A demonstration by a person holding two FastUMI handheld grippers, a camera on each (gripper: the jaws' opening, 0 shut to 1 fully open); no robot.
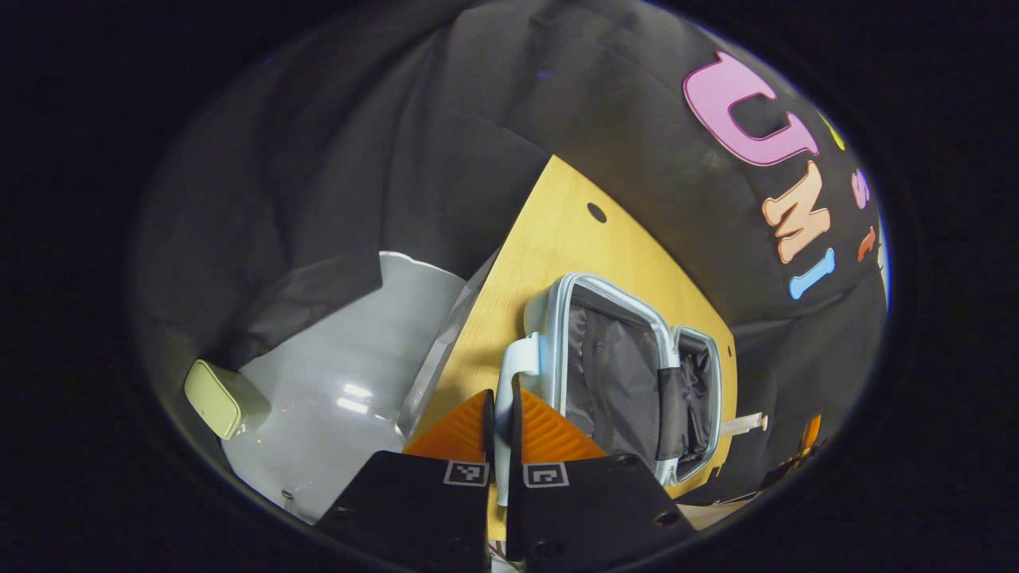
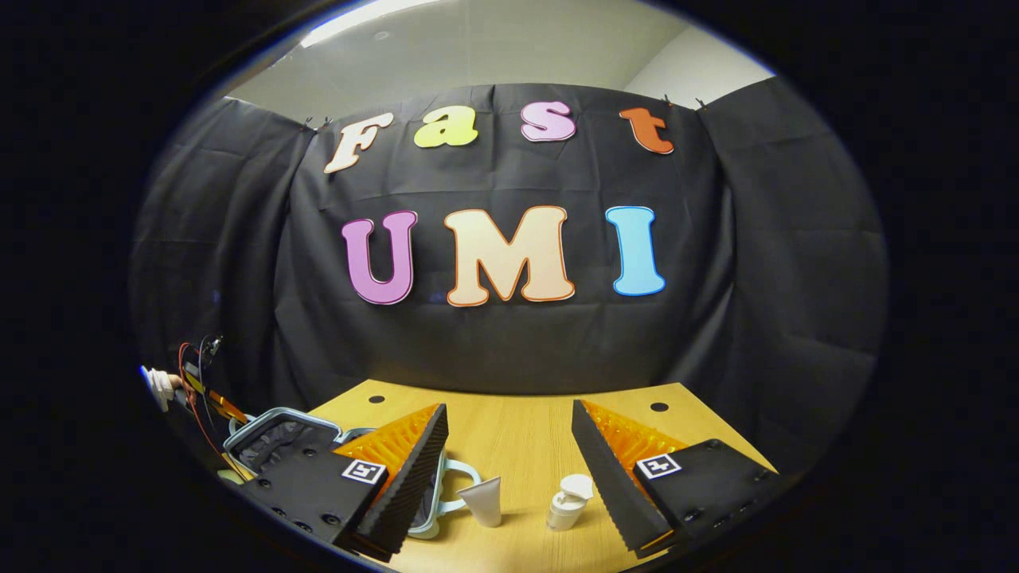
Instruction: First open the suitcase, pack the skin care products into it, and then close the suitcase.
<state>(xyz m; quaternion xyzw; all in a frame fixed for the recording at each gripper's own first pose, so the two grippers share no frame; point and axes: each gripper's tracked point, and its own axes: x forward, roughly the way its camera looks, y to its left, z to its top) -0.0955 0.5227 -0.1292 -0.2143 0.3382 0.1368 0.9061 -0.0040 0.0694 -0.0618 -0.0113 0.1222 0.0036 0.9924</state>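
While the left gripper (image 1: 500, 430) is clamping its two fingers on the pale blue handle (image 1: 513, 374) of the suitcase (image 1: 621, 374), the suitcase is lying open on the wooden table (image 1: 557, 239), near the table's edge. In the left gripper view, the dark lining of both open halves is facing the camera, and the hinge line between the halves is running away from the gripper. The handle is sticking out of the nearer side wall toward the gripper. Beyond the table edge, a grey floor (image 1: 342, 374) is showing, with a small pale box (image 1: 213, 398) lying on it. Bare table surface is extending past the suitcase as far as a round hole (image 1: 596, 212) near the far edge.

In the right gripper view, the right gripper (image 2: 509, 446) is hovering with its fingers wide apart and gripping nothing. Just ahead of them, a white tube (image 2: 482, 500) is standing cap-down with its long axis upright, and a white bottle (image 2: 569, 500) with a flip cap is standing just beside it, apart from it. The suitcase (image 2: 275, 434) is lying to their left. A broad strip of bare table is stretching behind the two products to the far edge.
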